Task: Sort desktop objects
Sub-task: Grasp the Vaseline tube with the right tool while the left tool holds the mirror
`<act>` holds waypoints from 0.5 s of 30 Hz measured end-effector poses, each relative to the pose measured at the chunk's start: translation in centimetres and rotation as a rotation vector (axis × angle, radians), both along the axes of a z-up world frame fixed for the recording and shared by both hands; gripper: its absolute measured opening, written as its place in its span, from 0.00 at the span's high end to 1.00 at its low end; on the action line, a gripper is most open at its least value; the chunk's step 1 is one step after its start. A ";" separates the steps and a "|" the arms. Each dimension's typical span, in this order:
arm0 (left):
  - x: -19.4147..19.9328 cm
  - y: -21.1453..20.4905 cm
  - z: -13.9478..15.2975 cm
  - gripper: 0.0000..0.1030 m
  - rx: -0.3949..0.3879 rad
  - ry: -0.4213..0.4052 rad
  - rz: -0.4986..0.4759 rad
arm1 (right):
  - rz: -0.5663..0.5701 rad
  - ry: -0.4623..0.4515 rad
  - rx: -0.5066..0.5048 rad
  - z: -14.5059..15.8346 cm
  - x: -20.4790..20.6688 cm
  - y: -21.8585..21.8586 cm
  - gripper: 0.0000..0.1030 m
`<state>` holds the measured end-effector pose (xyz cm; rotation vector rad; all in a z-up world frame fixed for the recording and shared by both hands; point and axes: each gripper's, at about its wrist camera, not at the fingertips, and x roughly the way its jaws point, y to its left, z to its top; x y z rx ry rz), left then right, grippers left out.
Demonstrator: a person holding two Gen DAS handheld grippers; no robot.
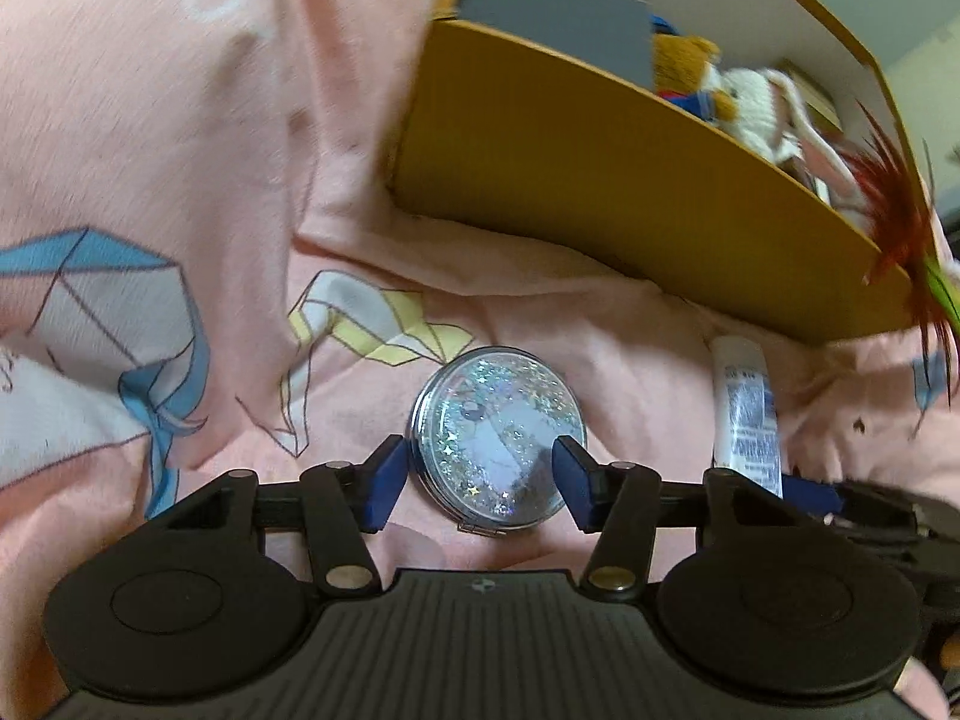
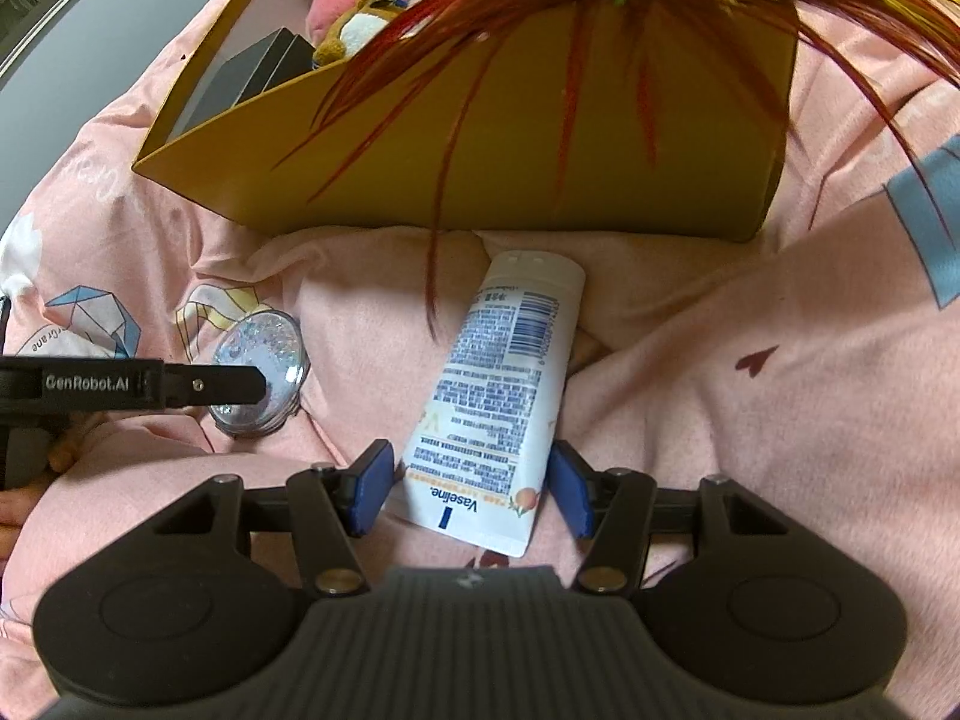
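Two tongs straddle things on the pink blanket (image 1: 570, 312): left tongs (image 1: 477, 474) released around the compact (image 1: 495, 420), right tongs (image 2: 468, 486) released around the tube (image 2: 498, 384). Feathers (image 2: 540, 30) hide part of the box (image 2: 540, 168); its contents are largely cut off.

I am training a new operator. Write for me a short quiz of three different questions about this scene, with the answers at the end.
1. True or false: the left gripper has lifted the glitter compact off the pink blanket.
2. Multiple choice: what lies between the fingers of the right gripper? A) a plush toy B) the Vaseline tube C) a black case
3. Fill in: the red feathers hang over the front wall of the ____.

Key
1. False; the compact lies on the blanket, jaws open on either side.
2. B
3. cardboard box
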<state>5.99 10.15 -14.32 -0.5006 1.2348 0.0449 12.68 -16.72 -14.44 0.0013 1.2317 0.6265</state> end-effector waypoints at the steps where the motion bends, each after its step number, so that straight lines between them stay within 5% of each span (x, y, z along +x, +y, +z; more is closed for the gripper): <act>1: -0.1 0.4 -0.1 0.39 -0.007 0.004 0.010 | -0.006 0.001 0.006 0.0 0.0 -0.1 0.43; 8: 0.2 0.8 -0.7 0.35 -0.028 0.020 0.019 | -0.027 0.002 0.017 0.2 0.2 -0.5 0.52; 15: -0.8 0.1 0.7 0.59 0.007 -0.055 0.001 | -0.061 -0.035 0.047 1.7 -0.4 -1.4 0.78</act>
